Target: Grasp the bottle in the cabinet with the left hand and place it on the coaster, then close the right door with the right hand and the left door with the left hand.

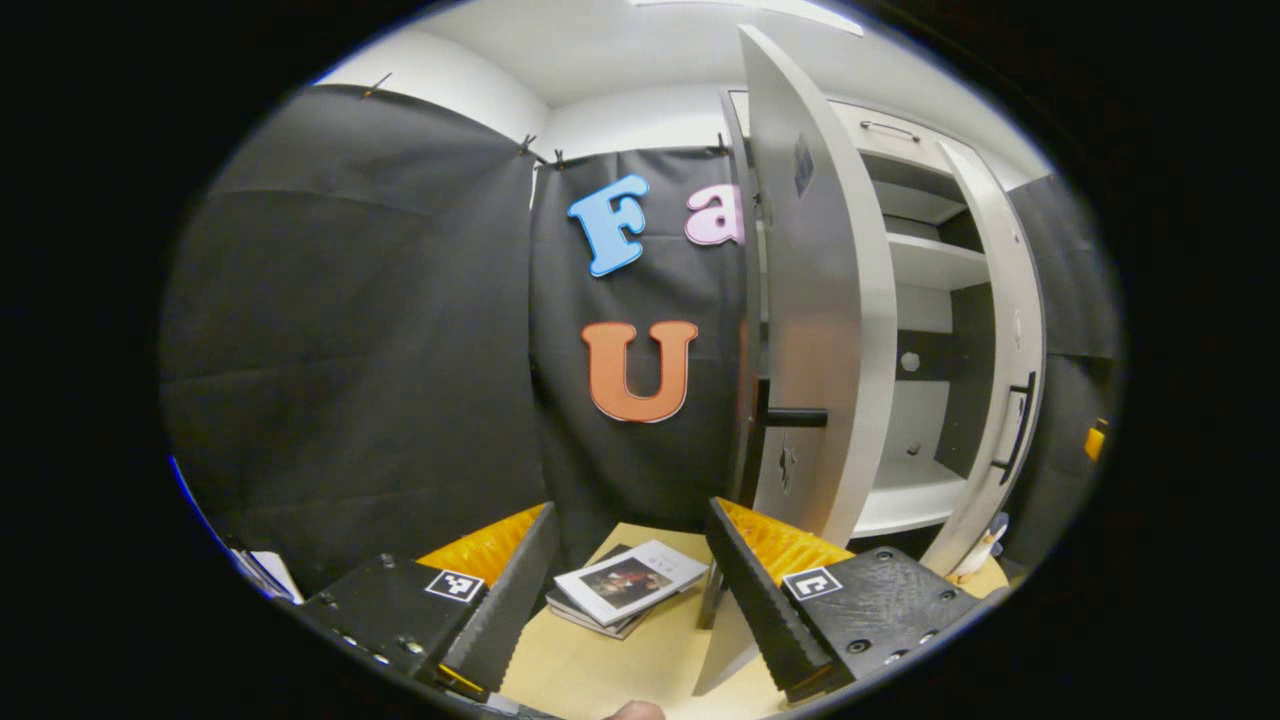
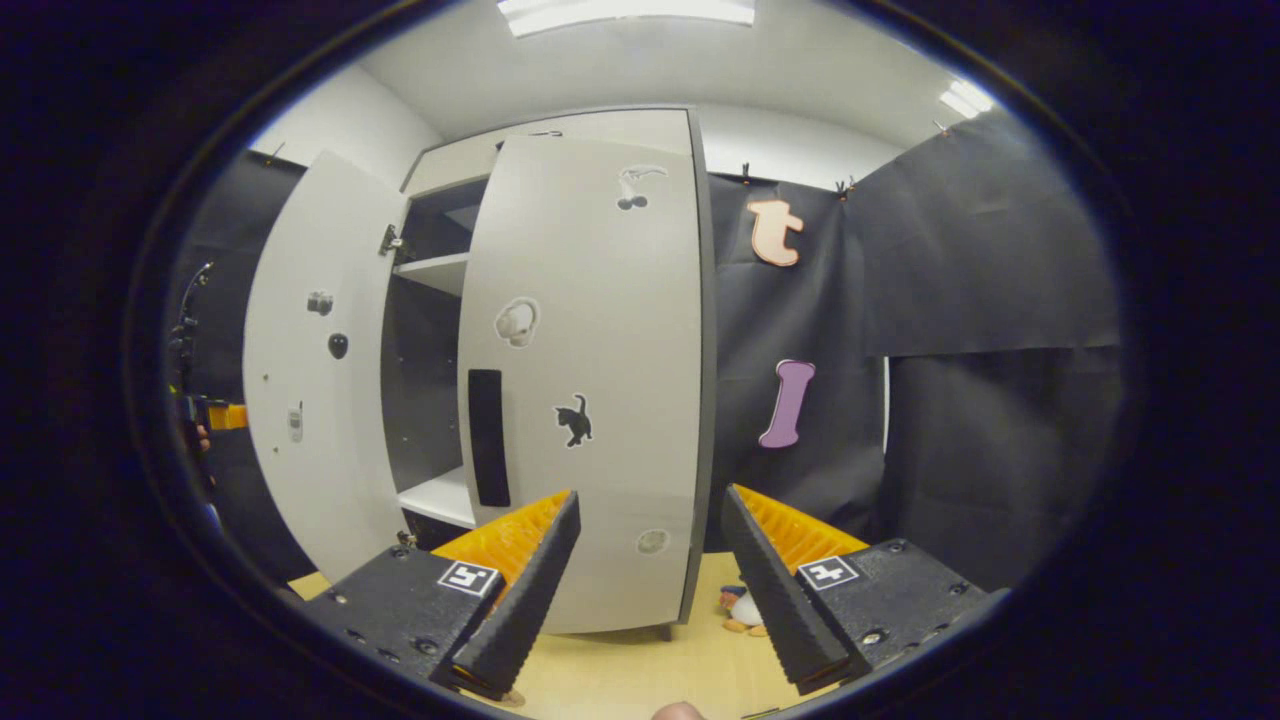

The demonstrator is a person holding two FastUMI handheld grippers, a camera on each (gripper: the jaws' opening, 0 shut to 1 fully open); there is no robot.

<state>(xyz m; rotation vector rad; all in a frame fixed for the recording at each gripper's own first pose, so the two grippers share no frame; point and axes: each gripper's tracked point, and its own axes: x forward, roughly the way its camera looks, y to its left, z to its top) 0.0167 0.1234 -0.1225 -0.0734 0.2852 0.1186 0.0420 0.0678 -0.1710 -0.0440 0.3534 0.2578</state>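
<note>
Between left claw [image 1: 628,590] fingers, spread wide and empty: stack of books [image 1: 625,585] on table [image 1: 610,670]. Ahead and right of it: left door [image 1: 815,300] edge-on, swung open, black handle [image 1: 795,417] jutting. Beyond: cabinet [image 1: 925,330] shelves, no bottle visible there; bottle and coaster positions cannot tell. Right claw [image 2: 648,585] also spread, empty; right door [image 2: 590,380] just ahead, nearly shut, stickers on face, recessed handle [image 2: 488,437]. Judgement: doors rigid, light-swinging; push flat panel near handle edge. No legible writing.
</note>
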